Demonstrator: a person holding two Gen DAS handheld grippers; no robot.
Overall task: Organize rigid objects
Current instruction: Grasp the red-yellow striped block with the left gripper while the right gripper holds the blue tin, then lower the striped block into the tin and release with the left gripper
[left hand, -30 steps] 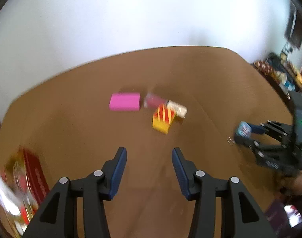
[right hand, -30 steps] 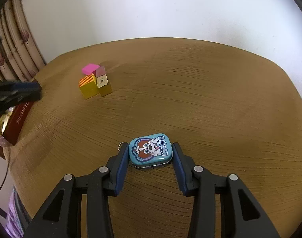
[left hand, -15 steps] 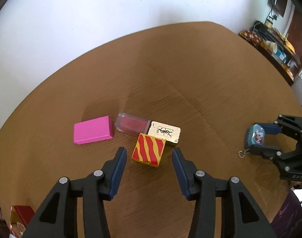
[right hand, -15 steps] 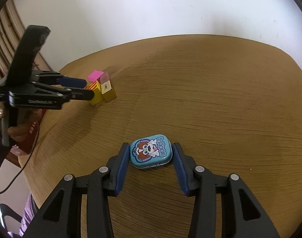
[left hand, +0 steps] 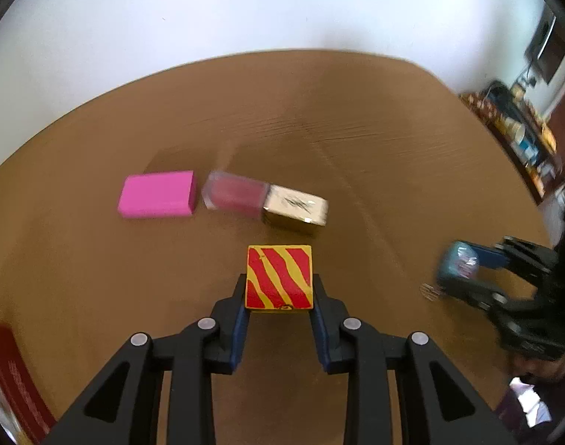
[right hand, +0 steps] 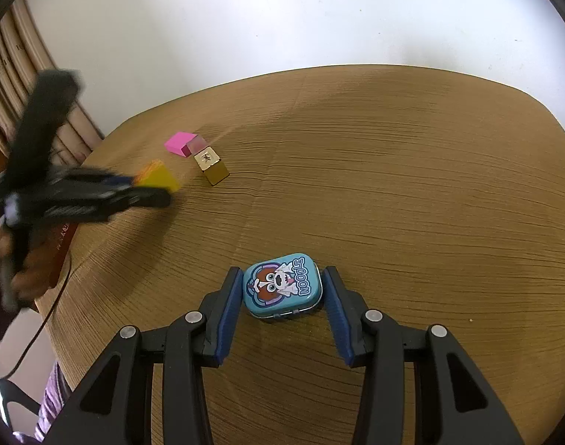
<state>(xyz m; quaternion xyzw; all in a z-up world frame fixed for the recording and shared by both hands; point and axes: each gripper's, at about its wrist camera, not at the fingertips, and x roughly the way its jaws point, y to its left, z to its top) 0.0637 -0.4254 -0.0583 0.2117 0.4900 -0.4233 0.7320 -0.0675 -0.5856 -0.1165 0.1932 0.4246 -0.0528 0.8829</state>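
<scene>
Red-and-yellow striped, the block [left hand: 279, 278] sits at lower centre of the left wrist view, pinched between the blue pads of the left gripper [left hand: 278, 296]. It seems lifted off the table [left hand: 356, 129], though blur in the right wrist view, where the block shows only as a yellow smear at middle left [right hand: 158, 178], leaves that unsure.

The pads grip only the near half of the block, so a quick swing could twist it loose and drop it onto the items just beyond. The blur suggests the left tool is moving fast, which raises that risk.

At lower centre of the right wrist view, the right gripper [right hand: 282, 293] brackets the blue tin [right hand: 283, 284]. The left pad touches it and the right pad looks close against it, so it appears lightly clamped. The tin sits slightly skewed, and a light hold could let it pivot or slide out.

Above the block in the left wrist view lie 2 things in a row: a pink box [left hand: 158, 193] at middle left and a perfume bottle [left hand: 264, 204] just beside it, its gold cap [left hand: 296, 209] nearest the block. They lie directly in the way of any forward push. A red box [left hand: 8, 371] fills the lower left corner.
</scene>
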